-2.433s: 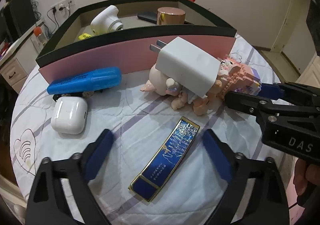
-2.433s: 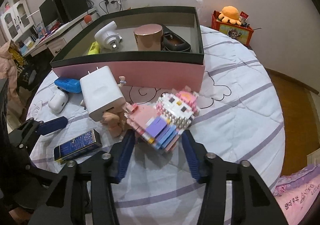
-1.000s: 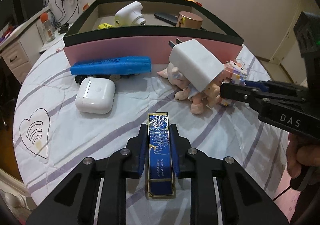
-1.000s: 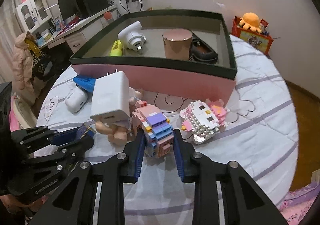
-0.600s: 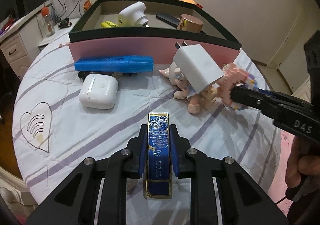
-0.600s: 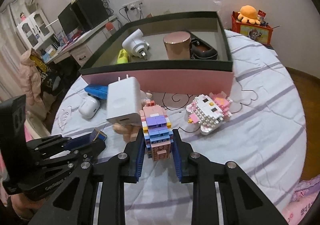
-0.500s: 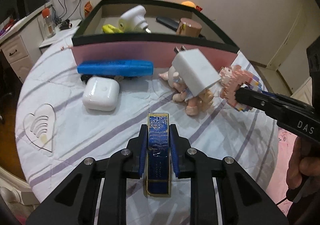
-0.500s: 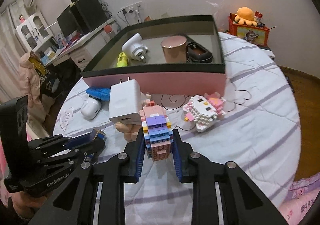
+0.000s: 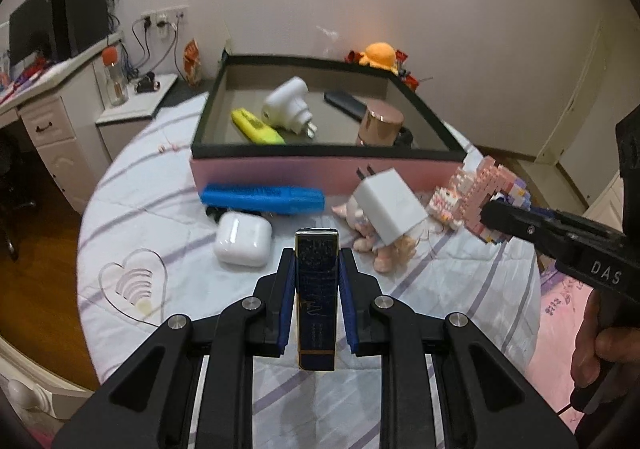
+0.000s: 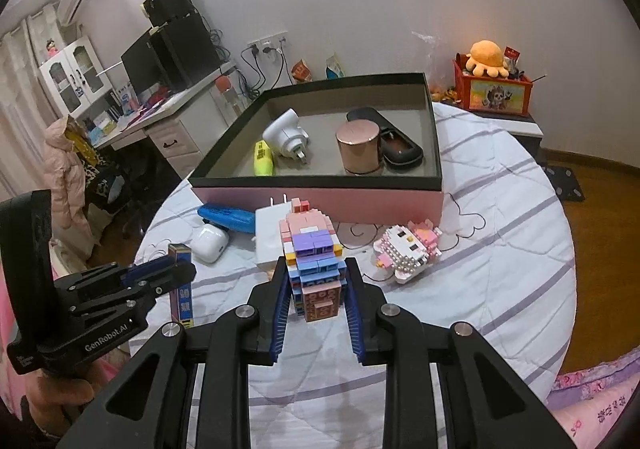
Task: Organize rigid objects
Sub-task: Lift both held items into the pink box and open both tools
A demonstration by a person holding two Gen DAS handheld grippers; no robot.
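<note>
My left gripper [image 9: 316,261] is shut on a flat blue case with gold edges [image 9: 316,289], lifted off the bed cover. In the right wrist view the same blue case [image 10: 182,285] hangs at the lower left. My right gripper [image 10: 318,269] is shut on a pink, purple and blue brick figure [image 10: 314,261], also held in the air; the brick figure [image 9: 486,189] shows at the right of the left wrist view. Behind stands the pink box with a dark rim [image 9: 320,173] [image 10: 320,201], holding a white plug adapter [image 10: 284,137], a yellow marker [image 10: 264,159], a copper tin [image 10: 358,147] and a black case [image 10: 394,143].
On the striped cover in front of the box lie a blue marker [image 9: 262,199], a white earbud case [image 9: 242,239], a white charger [image 9: 390,211] leaning on a small pink doll [image 9: 384,253], and a white-and-pink brick cat [image 10: 408,249]. A desk and drawers [image 10: 176,133] stand at the left.
Both grippers shut on their objects and rose: the blue case and the brick figure left the cover, and the box's inside has come into fuller view.
</note>
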